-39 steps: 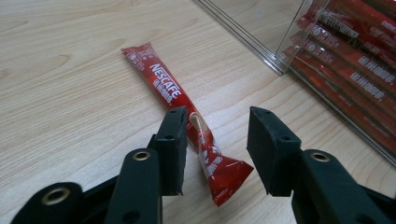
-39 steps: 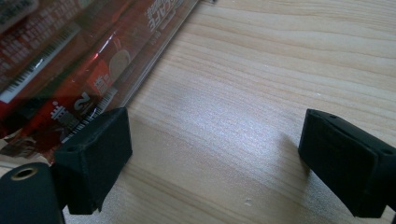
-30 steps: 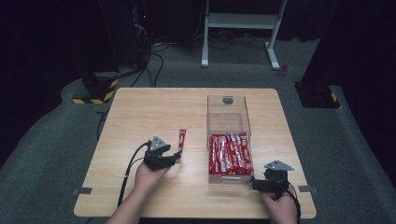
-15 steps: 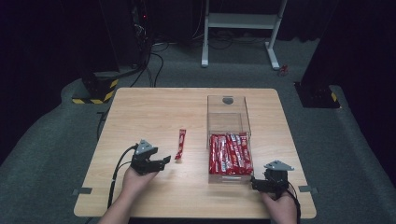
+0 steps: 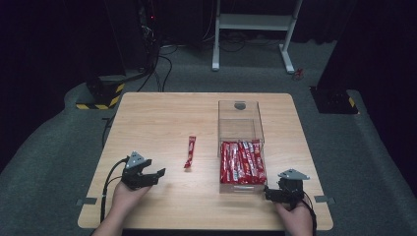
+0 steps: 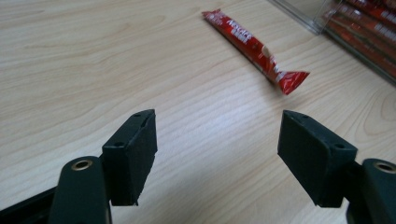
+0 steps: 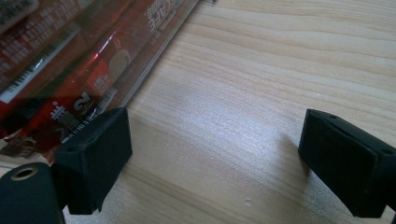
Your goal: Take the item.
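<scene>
One loose red sachet [image 5: 190,152] out on the desk [image 5: 162,118]. One clear box [image 5: 240,129]. Roughly seven red sachets [image 5: 242,162] packed inside, exact count unclear. Two grippers.

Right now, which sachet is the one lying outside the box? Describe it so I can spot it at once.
Start at the clear plastic box on the right half of the wooden table. Just left of it, alone on bare wood, lies a slim red sachet. Unlike the sachets packed side by side in the box, it lies loose.
</scene>
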`<state>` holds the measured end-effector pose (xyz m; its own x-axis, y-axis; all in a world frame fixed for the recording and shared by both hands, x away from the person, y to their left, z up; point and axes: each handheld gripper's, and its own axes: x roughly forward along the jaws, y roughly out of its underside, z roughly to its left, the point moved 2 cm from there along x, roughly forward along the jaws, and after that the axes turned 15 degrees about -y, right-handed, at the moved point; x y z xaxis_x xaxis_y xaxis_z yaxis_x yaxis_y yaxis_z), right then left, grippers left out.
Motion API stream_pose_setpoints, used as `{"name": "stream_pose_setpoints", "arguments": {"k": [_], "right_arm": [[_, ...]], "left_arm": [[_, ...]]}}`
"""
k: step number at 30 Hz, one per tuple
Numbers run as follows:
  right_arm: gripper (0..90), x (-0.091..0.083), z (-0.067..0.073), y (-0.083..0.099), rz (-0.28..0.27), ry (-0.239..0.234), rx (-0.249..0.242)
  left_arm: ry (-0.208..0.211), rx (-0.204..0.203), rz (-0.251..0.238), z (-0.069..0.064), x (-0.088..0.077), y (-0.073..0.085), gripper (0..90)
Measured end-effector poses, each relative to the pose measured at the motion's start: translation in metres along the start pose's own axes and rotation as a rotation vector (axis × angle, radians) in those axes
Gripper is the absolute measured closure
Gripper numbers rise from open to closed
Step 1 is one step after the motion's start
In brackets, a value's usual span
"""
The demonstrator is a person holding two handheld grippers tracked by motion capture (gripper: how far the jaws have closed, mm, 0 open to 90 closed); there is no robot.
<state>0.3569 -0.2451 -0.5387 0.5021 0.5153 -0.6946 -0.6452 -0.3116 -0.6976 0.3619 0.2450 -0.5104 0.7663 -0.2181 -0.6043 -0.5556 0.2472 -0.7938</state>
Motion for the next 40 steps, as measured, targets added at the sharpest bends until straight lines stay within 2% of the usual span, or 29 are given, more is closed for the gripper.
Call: {"name": "stream_pose_setpoints", "arguments": {"k": [8,14,18,21,22,26,28,29,40], "right_arm": [[9.2,0.0,0.0,0.0,0.0,0.0,0.0],[9.2,0.0,0.0,0.0,0.0,0.0,0.0],[9.3,0.0,0.0,0.0,0.0,0.0,0.0],[9.4,0.0,0.0,0.0,-0.001,0.002,0.002],[9.4,0.0,0.0,0.0,-0.001,0.002,0.002],[9.4,0.0,0.0,0.0,-0.001,0.002,0.003],[9.4,0.0,0.0,0.0,-0.001,0.003,0.001],[9.4,0.0,0.001,0.0,-0.001,0.003,0.003],[9.4,0.0,0.001,0.0,0.0,0.002,0.003]], "left_arm": [[-0.039,0.047,0.036,0.008,-0.011,0.021,28.8],[-0.081,0.056,0.06,0.016,-0.021,0.035,28.3],[-0.133,0.081,0.088,0.023,-0.022,0.045,26.9],[-0.202,0.103,0.112,0.03,-0.023,0.051,25.2],[-0.216,0.095,0.112,0.033,-0.023,0.052,24.1],[-0.222,0.054,0.11,0.045,-0.023,0.057,19.5],[-0.184,-0.002,0.113,0.05,-0.021,0.059,17.5],[-0.182,-0.009,0.116,0.052,-0.021,0.059,16.7],[-0.179,-0.002,0.112,0.051,-0.02,0.06,14.6]]}}
